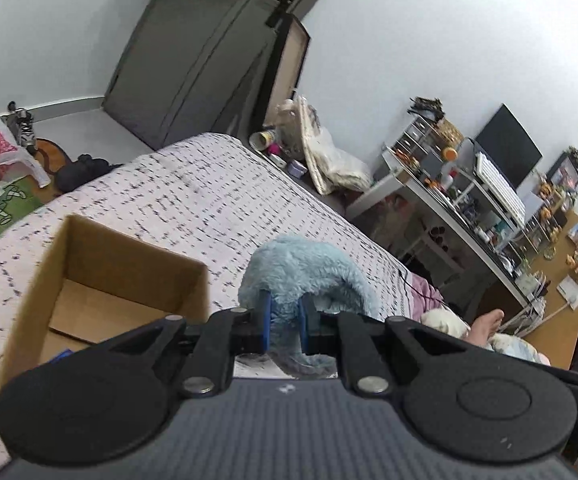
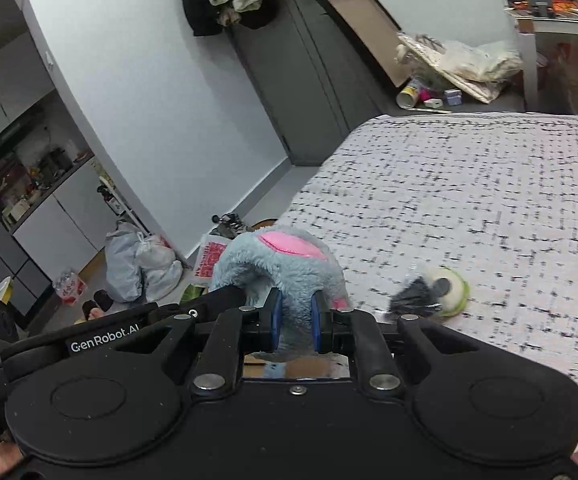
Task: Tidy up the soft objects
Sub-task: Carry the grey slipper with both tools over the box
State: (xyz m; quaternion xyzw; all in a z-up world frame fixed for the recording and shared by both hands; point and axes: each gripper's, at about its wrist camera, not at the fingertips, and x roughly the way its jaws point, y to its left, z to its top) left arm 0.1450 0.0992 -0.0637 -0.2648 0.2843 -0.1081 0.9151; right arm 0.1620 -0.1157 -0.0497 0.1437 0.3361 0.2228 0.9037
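My left gripper [image 1: 285,320] is shut on a light blue plush toy [image 1: 309,268] and holds it above the bed, just right of an open cardboard box [image 1: 101,280]. My right gripper [image 2: 295,320] is shut on a light blue plush part with a pink patch [image 2: 289,256], also lifted over the bed. Whether both hold the same toy cannot be told. A small round plush with a green rim and dark tuft [image 2: 437,292] lies on the bedspread to the right of my right gripper.
The bed [image 1: 193,188] has a white spread with black dashes. A cluttered desk with a monitor [image 1: 505,152] stands to the right. Bags [image 2: 141,264] and shoes lie on the floor left of the bed. A grey door [image 1: 193,48] is behind.
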